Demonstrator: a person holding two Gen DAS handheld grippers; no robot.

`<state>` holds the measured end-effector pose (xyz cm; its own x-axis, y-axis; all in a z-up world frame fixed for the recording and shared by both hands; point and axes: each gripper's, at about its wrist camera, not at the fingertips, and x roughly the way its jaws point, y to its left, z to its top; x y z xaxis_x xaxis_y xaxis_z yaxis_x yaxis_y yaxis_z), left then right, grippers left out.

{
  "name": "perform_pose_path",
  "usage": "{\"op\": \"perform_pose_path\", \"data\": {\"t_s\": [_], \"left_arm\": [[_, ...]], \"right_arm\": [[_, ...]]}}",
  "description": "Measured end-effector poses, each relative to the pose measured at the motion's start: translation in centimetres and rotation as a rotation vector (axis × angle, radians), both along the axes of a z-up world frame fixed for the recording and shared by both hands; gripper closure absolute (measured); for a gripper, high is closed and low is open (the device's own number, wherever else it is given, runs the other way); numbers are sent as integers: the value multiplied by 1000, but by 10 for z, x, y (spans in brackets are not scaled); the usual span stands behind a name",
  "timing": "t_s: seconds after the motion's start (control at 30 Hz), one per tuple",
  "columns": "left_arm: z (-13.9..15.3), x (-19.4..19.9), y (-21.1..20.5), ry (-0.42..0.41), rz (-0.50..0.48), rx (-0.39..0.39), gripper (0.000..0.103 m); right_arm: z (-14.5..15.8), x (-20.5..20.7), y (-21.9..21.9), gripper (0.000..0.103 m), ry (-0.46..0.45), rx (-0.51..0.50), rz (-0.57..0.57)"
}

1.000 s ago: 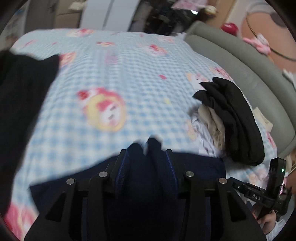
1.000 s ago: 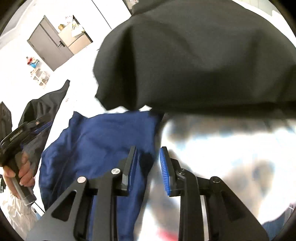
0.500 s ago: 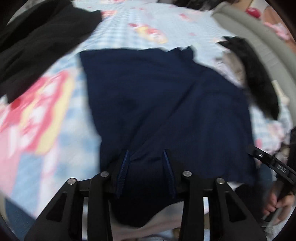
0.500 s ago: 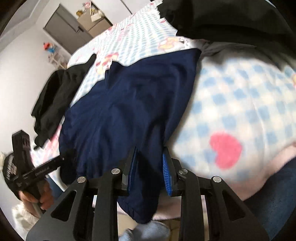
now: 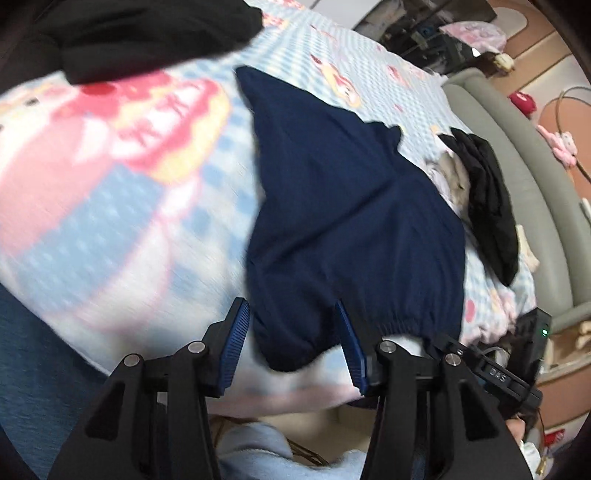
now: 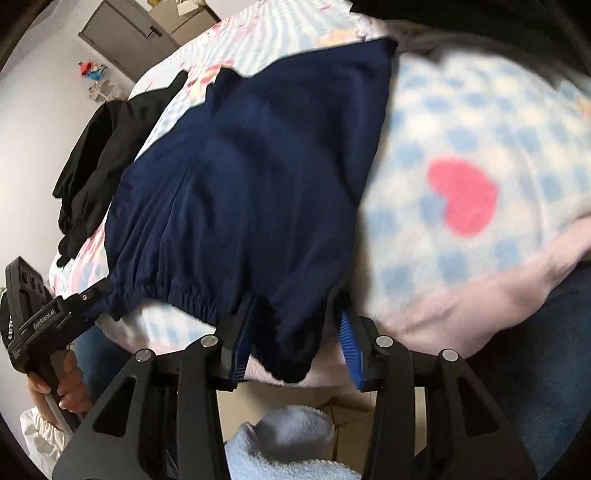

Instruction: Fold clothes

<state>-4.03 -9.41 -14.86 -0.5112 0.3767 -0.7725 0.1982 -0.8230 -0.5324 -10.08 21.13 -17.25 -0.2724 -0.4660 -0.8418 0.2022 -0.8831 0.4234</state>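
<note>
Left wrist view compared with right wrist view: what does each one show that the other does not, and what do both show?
Only the left wrist view shows the grey sofa and the pale clothes under a black garment.

Only the right wrist view shows the grey cabinet, the red heart print and the hand holding the left tool.

Both show the navy garment spread on the checked blanket, its elastic hem nearest, between the open fingers of the left tool and right tool.
</note>
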Motion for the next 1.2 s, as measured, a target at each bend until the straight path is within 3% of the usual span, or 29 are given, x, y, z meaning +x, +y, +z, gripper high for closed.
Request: {"op": "perform_pose_path", "data": {"t_s": [0.07, 0.1, 0.13, 0.2, 0.27, 0.4, 0.47, 0.53, 0.57, 0.6, 0.73, 0.9, 1.07, 1.13, 1.2], "left_arm": [[-4, 2, 6, -11, -21, 16, 59], [-3, 4, 10, -12, -23, 6, 77], [-2, 4, 12, -11, -24, -9, 84], [3, 6, 13, 7, -24, -8, 89], [13, 12, 12, 36, -29, -4, 89], [18, 19, 17, 12, -65, -12, 88], [10, 15, 15, -23, -66, -16, 86], [2, 12, 11, -63, -61, -10, 76], [1, 12, 8, -70, -49, 10, 65], [4, 13, 3, -56, -42, 23, 63], [26, 12, -19, 41, -13, 17, 61], [22, -25, -37, 27, 25, 13, 59], [18, -60, -54, 14, 58, 10, 54], [13, -66, -52, 10, 49, 1, 57], [10, -73, -51, -4, 63, -61, 90]], "right_arm": [[0, 1, 0, 61, 1, -16, -1], [0, 1, 0, 71, 5, -19, -2], [0, 1, 0, 80, 9, -23, -1], [5, 2, 1, 95, 32, -34, 0], [17, 4, 5, 97, 71, -44, -6], [36, 16, 12, 98, 105, -50, 1], [29, 14, 10, 98, 86, -29, 1], [14, 11, 16, 97, 26, -17, -4], [7, 9, 19, 94, -10, -48, -20], [2, 7, 22, 93, -38, -74, -32], [26, 5, 32, 91, 33, -80, -32], [47, -10, 47, 82, 110, -40, -65], [37, -48, 50, 82, 77, -37, -110], [37, -58, 55, 80, 91, -41, -120], [30, -68, 51, 79, 86, -33, -104]]}}
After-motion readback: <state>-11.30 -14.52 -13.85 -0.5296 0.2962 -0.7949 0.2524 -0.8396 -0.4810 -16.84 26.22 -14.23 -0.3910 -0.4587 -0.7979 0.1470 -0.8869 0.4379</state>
